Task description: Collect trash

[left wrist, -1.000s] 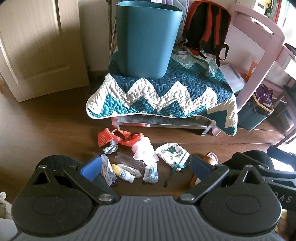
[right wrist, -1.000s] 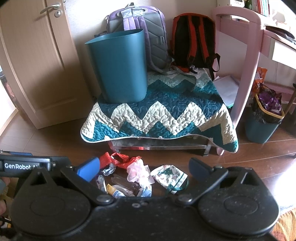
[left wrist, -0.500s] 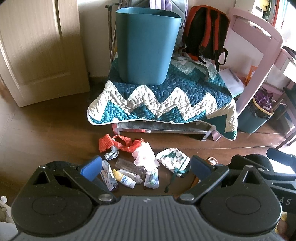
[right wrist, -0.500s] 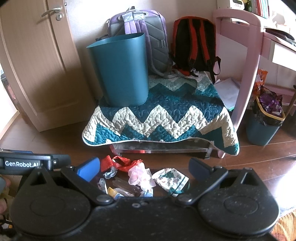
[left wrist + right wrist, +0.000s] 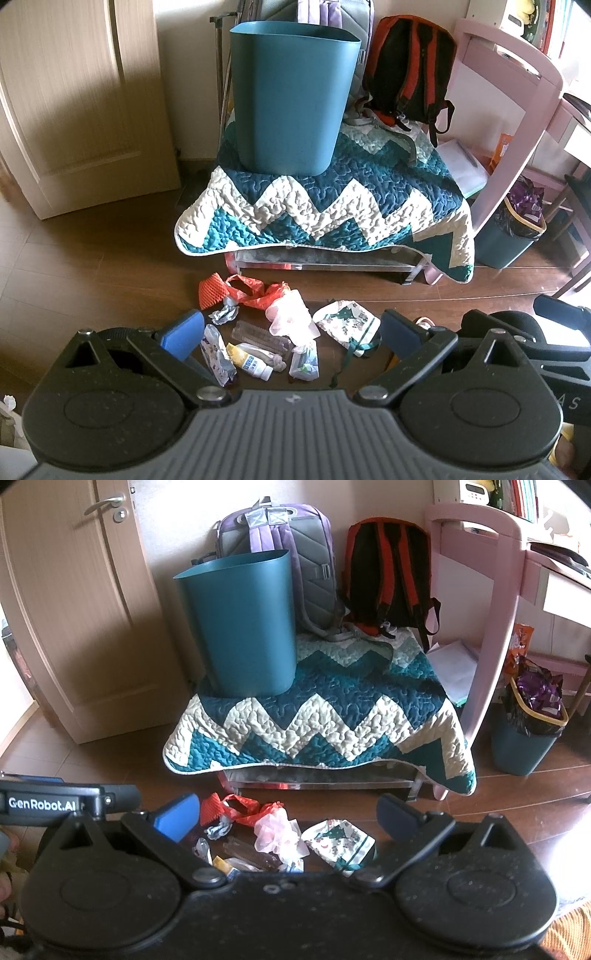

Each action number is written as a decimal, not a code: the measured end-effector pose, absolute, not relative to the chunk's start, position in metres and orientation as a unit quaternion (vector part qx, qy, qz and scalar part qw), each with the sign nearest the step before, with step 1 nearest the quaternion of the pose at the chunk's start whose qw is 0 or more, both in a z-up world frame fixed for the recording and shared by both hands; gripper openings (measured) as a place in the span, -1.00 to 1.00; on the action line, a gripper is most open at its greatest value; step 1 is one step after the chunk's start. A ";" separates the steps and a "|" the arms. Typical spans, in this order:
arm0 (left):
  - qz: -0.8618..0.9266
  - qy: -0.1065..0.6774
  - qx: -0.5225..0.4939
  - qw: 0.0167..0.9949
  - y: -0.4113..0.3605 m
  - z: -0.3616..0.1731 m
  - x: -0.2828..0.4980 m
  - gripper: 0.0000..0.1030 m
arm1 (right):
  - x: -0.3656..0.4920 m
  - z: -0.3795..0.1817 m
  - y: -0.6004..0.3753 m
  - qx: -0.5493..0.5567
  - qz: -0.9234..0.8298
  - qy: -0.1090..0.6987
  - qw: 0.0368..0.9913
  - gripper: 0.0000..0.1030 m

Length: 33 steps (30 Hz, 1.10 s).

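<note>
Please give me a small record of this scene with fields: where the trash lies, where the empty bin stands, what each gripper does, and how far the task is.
trash: small pile of wrappers, a clear plastic bottle, a red plastic bag and a crumpled pink bag on the brown wooden floor
bin: tall teal plastic bin upright on the zigzag quilt
second bin: lined teal bin at right, already holding rubbish
left gripper: open, above the pile, holding nothing
right gripper: open, above the pile, holding nothing
progress: nothing picked up yet
</note>
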<state>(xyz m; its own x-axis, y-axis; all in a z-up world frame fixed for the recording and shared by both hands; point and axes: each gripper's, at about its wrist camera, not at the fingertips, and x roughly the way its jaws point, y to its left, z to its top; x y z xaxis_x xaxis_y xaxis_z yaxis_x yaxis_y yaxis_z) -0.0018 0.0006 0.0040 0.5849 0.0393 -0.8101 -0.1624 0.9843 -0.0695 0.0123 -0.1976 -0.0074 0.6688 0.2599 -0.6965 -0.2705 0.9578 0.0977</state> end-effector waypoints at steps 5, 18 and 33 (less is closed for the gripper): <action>0.057 0.450 -0.069 0.889 0.001 0.006 -0.001 0.98 | 0.013 -0.006 -0.197 -0.008 0.146 0.379 0.914 0.99; 0.056 0.451 -0.067 0.888 0.004 0.005 0.001 0.99 | 0.015 -0.005 -0.195 -0.012 0.146 0.377 0.914 0.99; 0.067 0.457 -0.074 0.884 0.048 -0.060 0.090 0.99 | 0.089 -0.056 -0.181 -0.052 0.180 0.388 0.902 0.98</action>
<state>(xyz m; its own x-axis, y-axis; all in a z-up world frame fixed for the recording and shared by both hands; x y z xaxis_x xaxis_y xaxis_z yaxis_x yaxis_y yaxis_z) 0.0904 0.0481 -0.0602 0.5729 0.0512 -0.8180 -0.1864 0.9800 -0.0692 0.0886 -0.1811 -0.0558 0.6343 0.2844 -0.7189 -0.3650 0.9299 0.0457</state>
